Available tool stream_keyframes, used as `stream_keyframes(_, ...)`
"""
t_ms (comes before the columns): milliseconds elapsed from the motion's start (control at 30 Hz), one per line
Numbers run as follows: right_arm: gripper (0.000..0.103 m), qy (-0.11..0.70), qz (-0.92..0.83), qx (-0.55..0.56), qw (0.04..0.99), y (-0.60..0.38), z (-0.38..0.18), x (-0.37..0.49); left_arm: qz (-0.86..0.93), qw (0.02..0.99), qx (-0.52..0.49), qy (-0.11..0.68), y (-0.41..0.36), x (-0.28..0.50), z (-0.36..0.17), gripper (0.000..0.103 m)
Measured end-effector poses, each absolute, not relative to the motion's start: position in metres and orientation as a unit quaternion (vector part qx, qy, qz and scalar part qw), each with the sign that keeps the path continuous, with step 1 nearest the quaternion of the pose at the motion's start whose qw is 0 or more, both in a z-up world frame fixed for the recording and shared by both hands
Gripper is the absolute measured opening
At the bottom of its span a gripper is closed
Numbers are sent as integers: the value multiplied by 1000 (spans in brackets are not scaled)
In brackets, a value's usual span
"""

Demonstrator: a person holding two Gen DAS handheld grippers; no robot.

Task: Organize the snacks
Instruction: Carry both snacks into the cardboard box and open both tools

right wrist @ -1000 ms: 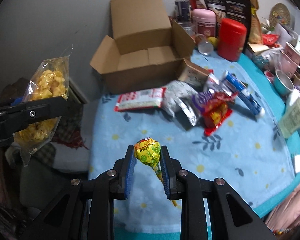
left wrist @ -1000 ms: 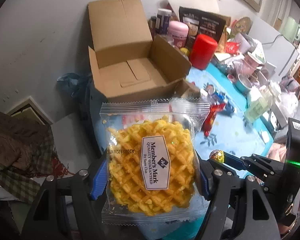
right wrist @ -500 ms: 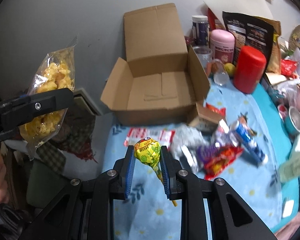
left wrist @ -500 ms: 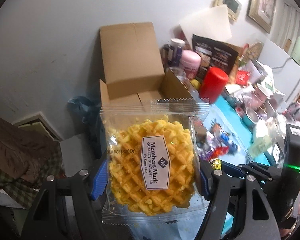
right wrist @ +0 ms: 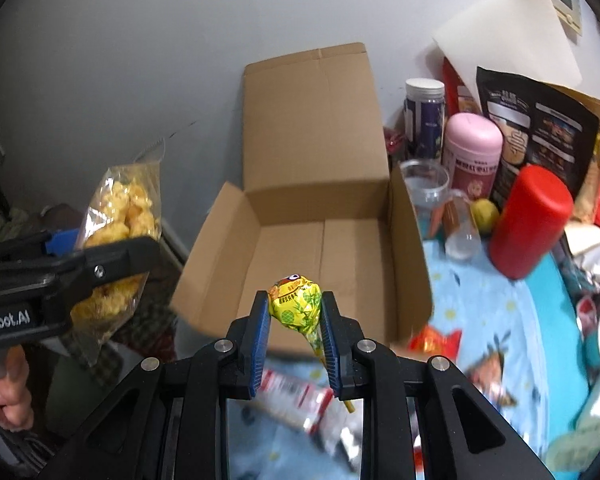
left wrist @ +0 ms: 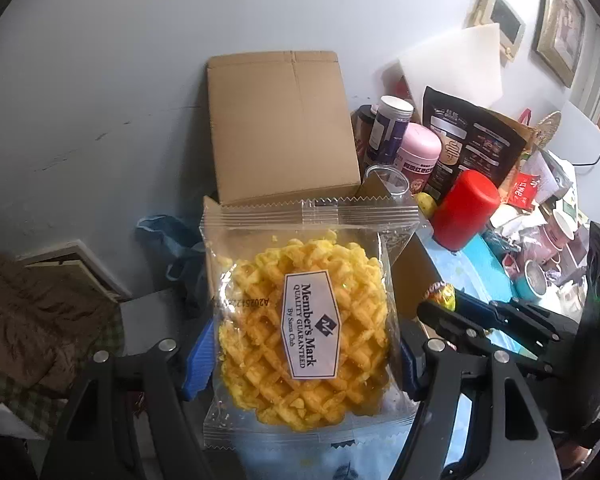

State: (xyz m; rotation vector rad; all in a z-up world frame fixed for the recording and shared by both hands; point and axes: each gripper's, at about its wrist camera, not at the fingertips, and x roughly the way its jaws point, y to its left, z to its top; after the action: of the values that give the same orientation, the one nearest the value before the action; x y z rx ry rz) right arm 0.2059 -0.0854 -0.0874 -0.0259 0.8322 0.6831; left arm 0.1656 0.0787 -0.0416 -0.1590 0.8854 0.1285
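My left gripper (left wrist: pixel 298 350) is shut on a clear packet holding a yellow waffle (left wrist: pixel 304 340) with a white label; the packet stands upright and hides most of the box behind it. The open cardboard box (right wrist: pixel 324 256) sits by the grey wall with its lid flap up and nothing visible inside. My right gripper (right wrist: pixel 294 318) is shut on a yellow wrapped lollipop (right wrist: pixel 296 306), held over the box's near edge. The waffle packet (right wrist: pixel 120 240) and left gripper also appear at the left of the right wrist view, beside the box's left flap.
A red canister (right wrist: pixel 530 222), pink jar (right wrist: pixel 474 150), dark jar (right wrist: pixel 424 118), clear cup (right wrist: pixel 424 184) and black pouch (right wrist: pixel 536 132) crowd the table right of the box. Loose snack packets (right wrist: pixel 300 396) lie on the blue flowered cloth (right wrist: pixel 508 312). A hand (right wrist: pixel 10 388) grips the left handle.
Both grippers have moved forward and up toward the box, keeping their loads. The box now looks nearer and larger, and the lollipop has gone from over the cloth to over the box's near edge.
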Motion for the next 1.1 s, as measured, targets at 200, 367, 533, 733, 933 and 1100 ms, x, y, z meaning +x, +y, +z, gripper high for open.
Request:
stream_keyframes(200,25,397,314,-10,862,-67,-100,257,64,901,-57,425,82,218,-60,72)
stream_keyframes(367,25,412,293,-13,863,-54,-113,301,73,904,-51,418,88,262,-77,72)
stream_keyframes(533,25,410,274,-31,869,-41,-125,333,91,901,-49,421,95,298,-92,72)
stream_keyframes(733,25,418,253,-43,871,-28,-140,362,110,890,-54,438,109,327,-114,72)
stream_keyframes(933,25,439,227,-44,868,-19,-157,377,111,863,-50,490,118,350,-140,72)
stream_keyframes(1100,27,461,209,-43,861,-18,-164,377,132,849,-57,509,127,351,-152,73)
